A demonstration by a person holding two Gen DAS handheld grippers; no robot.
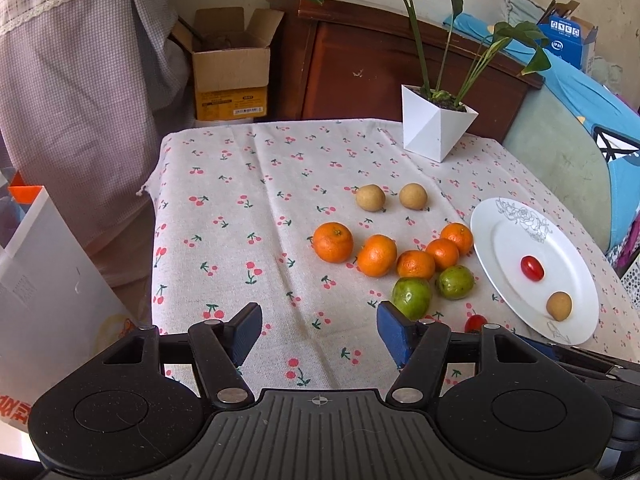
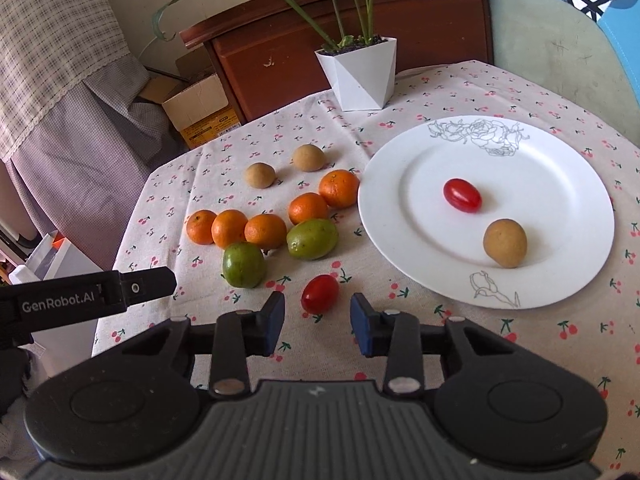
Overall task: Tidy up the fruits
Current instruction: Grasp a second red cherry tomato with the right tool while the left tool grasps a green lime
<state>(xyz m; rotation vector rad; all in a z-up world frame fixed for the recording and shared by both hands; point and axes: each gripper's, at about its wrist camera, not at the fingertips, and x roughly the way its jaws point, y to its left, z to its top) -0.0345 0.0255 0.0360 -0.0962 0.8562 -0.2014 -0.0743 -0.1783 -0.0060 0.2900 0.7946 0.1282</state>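
A table under a cherry-print cloth (image 2: 460, 92) carries everything. Just ahead of the right claw (image 2: 317, 320) lies a red tomato (image 2: 320, 293); beyond it sit two green fruits (image 2: 312, 239), five oranges (image 2: 265, 231) and two tan fruits (image 2: 260, 175). A white plate (image 2: 384, 216) lies ahead to its right, a white plant pot (image 2: 362, 76) farthest back.

The tablecloth (image 2: 460, 92) is matt woven cloth printed with cherries. The plate (image 2: 560, 272) looks like glossy white glazed ceramic with a grey line-drawn flower. Both cherry tomatoes, one on the plate (image 2: 462, 195) and one on the cloth (image 2: 320, 293), have smooth shiny skin. The longans (image 2: 307, 157) look dull and rough, the tangerines (image 2: 339, 188) finely dimpled. The grippers' bodies are matt black plastic with ribbed tops
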